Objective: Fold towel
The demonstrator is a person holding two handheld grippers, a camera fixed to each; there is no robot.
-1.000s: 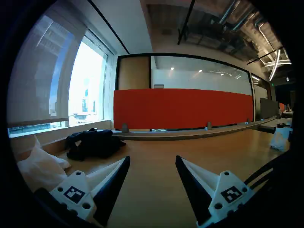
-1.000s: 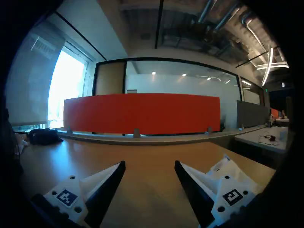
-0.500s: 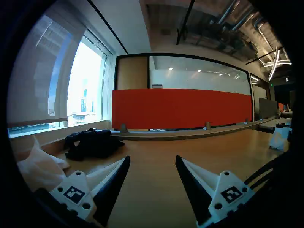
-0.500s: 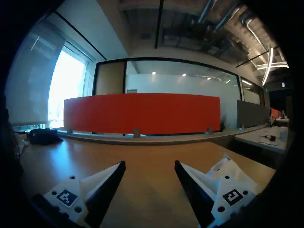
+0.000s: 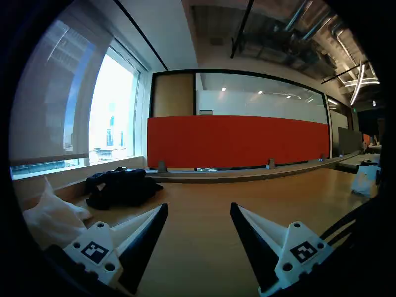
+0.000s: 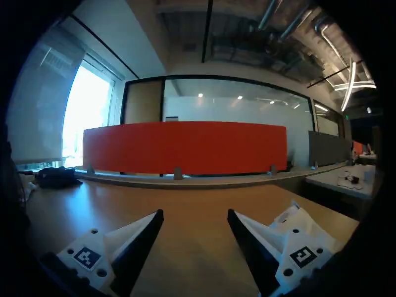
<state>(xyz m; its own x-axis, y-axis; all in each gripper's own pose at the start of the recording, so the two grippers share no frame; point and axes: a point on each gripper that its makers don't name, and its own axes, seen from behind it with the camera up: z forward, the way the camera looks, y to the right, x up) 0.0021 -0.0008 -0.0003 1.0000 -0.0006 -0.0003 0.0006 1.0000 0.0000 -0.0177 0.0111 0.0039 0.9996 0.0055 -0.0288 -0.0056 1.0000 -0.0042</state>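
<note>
My left gripper (image 5: 198,205) is open and hangs low over the wooden table (image 5: 198,247), with nothing between its fingers. A white crumpled thing (image 5: 52,220) lies at the table's left edge beside the left finger; I cannot tell if it is cloth or a bag. My right gripper (image 6: 195,211) is also open and empty over the same wooden table (image 6: 193,257). Just behind its right finger lies another white crumpled thing (image 6: 297,218), partly hidden.
A dark bundle of cloth (image 5: 121,185) lies at the back left near the window sill and appears again as a dark bundle (image 6: 57,177). A red divider panel (image 5: 237,141) runs along the table's far edge. A white object (image 5: 365,179) stands at the far right.
The left gripper's fingers stand a trace wider apart. The right gripper view is unchanged.
</note>
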